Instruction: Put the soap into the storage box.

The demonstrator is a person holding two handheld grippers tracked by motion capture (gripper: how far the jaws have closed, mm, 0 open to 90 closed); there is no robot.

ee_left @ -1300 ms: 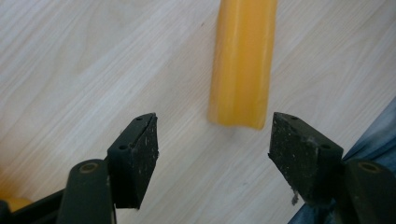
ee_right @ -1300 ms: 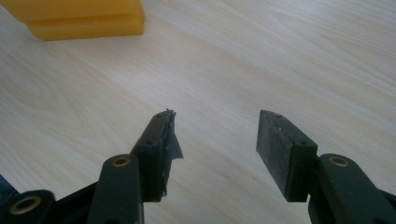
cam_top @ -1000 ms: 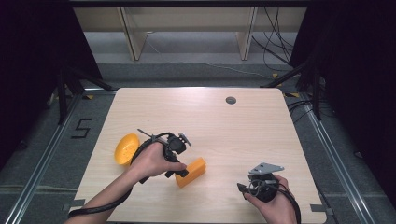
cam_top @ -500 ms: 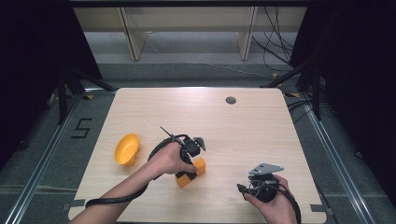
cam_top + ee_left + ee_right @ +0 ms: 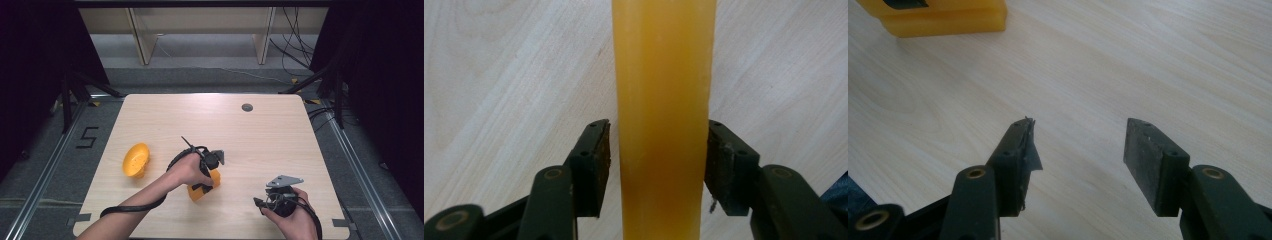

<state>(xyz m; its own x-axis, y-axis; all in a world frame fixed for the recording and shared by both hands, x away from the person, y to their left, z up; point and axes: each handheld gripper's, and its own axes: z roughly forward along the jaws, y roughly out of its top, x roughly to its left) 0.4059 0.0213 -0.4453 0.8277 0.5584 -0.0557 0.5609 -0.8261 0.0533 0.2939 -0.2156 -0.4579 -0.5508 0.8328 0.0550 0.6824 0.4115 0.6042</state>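
An orange block (image 5: 198, 194) lies on the wooden table (image 5: 260, 145) near its front middle. My left gripper (image 5: 205, 182) points down over the block and straddles it. In the left gripper view the block (image 5: 664, 75) stands between the open jaws of the left gripper (image 5: 656, 130). The right pad (image 5: 719, 165) sits against the block, while a thin gap remains at the left pad. Low over the front right of the table, my right gripper (image 5: 259, 206) is open. Its jaws (image 5: 1077, 145) hold nothing, and the block (image 5: 943, 20) lies farther off.
An orange bowl (image 5: 136, 160) lies tilted near the table's left edge. A small dark round cap (image 5: 247, 107) is set in the table's far side. Shelf legs and cables stand on the floor beyond the table.
My left gripper has moved right, away from the bowl, and come down over the orange block. The right gripper has stayed put.
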